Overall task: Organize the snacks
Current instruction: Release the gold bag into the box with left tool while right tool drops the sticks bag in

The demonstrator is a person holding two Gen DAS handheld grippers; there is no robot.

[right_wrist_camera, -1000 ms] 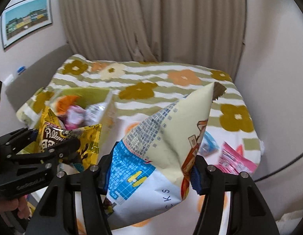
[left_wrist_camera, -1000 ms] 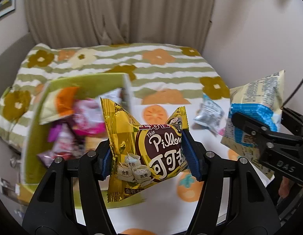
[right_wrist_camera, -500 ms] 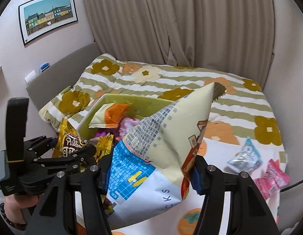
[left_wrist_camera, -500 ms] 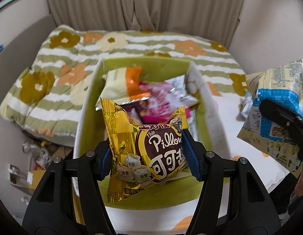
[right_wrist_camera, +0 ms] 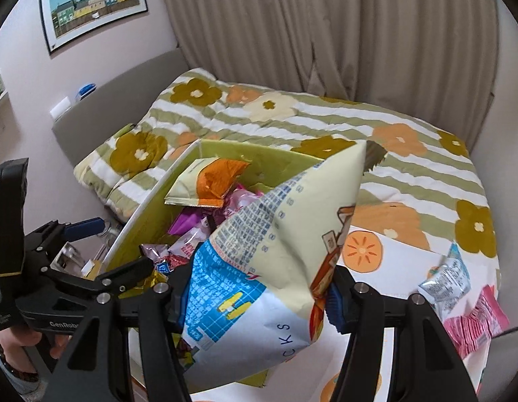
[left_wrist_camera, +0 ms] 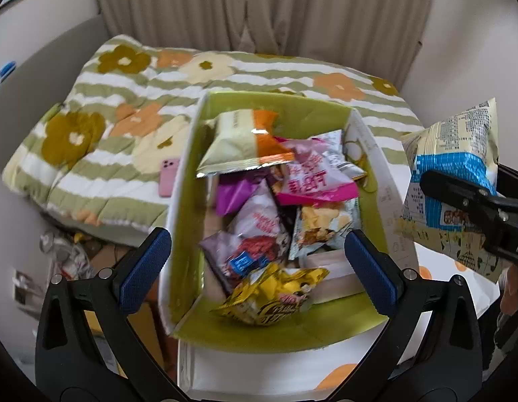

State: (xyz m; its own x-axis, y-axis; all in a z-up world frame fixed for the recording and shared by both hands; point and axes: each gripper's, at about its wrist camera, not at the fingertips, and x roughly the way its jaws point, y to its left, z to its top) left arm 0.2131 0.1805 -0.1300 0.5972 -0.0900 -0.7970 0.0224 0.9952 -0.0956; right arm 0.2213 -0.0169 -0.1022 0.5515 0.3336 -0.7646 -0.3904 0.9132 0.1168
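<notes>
Left claw (left_wrist_camera: 257,261): spread as wide as it goes, jaws just opened, nothing between the blue pads (left_wrist_camera: 145,268). Directly below and between them, gold snack pack (left_wrist_camera: 275,296), lying loose at the near end of the green-lined box (left_wrist_camera: 188,201), clear of both pads. Judged delivered.

Right claw (right_wrist_camera: 257,296): clamped on the cream-and-blue bag (right_wrist_camera: 275,244), pads pinching its lower half, top corner pointing up and away. Hanging just to the right of the left claw, beside the box's right wall rather than over the opening. Judged next in line for the box.

Beyond the left claw, inside the box: heaped packets already, among them a cream-and-orange bag (left_wrist_camera: 240,140) at the far end and a pink packet (left_wrist_camera: 312,177) to the right of centre. Box well filled but not brimming.

Left to do, off to the right of the right claw on the table cloth (right_wrist_camera: 396,254): a small silver-blue packet (right_wrist_camera: 446,279) and a pink striped packet (right_wrist_camera: 473,326), both loose and untouched. Possibly more out of view; cannot tell.

Beside the box to the left of the left claw, on the flowered quilt (left_wrist_camera: 91,127): a pink phone (left_wrist_camera: 168,177), no part of the job.
</notes>
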